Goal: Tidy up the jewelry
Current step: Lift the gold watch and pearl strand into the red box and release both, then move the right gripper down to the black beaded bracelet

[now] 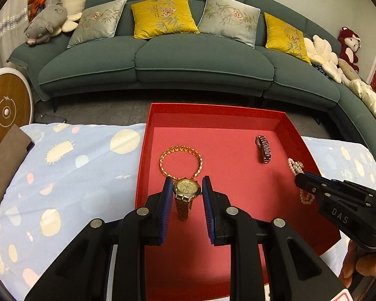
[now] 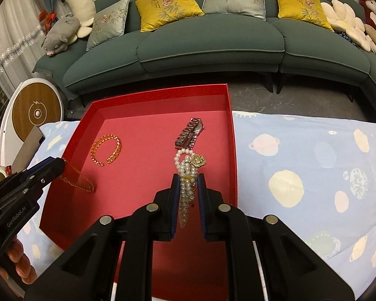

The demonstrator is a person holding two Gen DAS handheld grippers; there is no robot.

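Observation:
A red tray (image 1: 150, 130) (image 2: 231, 125) sits on the cloth-covered table. In the left wrist view my left gripper (image 1: 186, 185) hangs over the tray with its jaws apart around a gold watch (image 1: 186, 188); only the left pad seems to touch it. An amber bead bracelet (image 1: 180, 161) (image 2: 106, 150) lies just beyond. A dark metal watch (image 1: 263, 148) (image 2: 190, 133) lies farther right. My right gripper (image 2: 189, 181) (image 1: 300, 178) is shut on a pearl bracelet (image 2: 185, 173) (image 1: 295, 165) with a gold charm, over the tray's right side.
The table wears a light blue cloth with planet prints (image 1: 62, 170) (image 2: 313, 175). A brown card (image 1: 5, 165) lies at the left edge. A green sofa with cushions (image 1: 163, 50) stands behind, and a round wooden-faced device (image 1: 5, 110) at the left.

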